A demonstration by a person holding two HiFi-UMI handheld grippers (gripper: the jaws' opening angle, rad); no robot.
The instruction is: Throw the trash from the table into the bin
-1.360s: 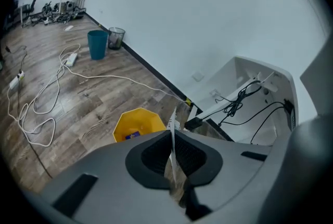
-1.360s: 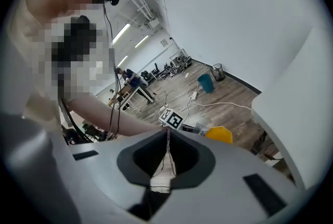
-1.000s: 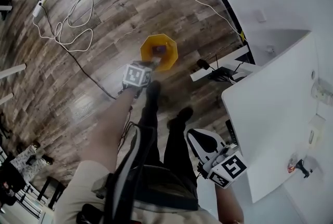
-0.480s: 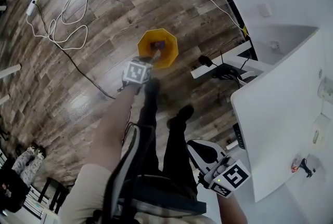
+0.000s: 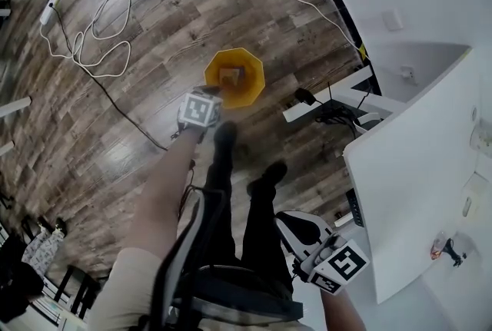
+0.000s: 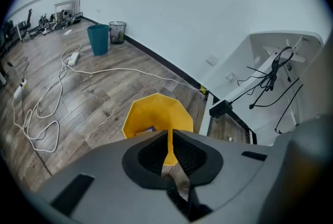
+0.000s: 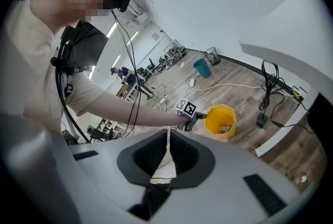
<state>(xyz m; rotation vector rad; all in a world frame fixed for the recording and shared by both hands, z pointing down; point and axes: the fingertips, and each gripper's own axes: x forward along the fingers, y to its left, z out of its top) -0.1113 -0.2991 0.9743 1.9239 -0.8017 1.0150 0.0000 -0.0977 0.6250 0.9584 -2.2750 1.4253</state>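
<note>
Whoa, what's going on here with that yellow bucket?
A person holding a gripper in each hand is putting trash into the yellow bin on the floor. The left gripper hangs just above the bin, shut and empty. Some trash lies inside the bin. The right gripper, also shut and empty, is held back near the white table.

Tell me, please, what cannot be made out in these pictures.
- Contents of the yellow octagonal plastic bin: too small in the head view; the left gripper covers part of the bin in its own view.
- White table: cut off by the head view's right edge.
- Small reddish item: too tiny to identify.
</note>
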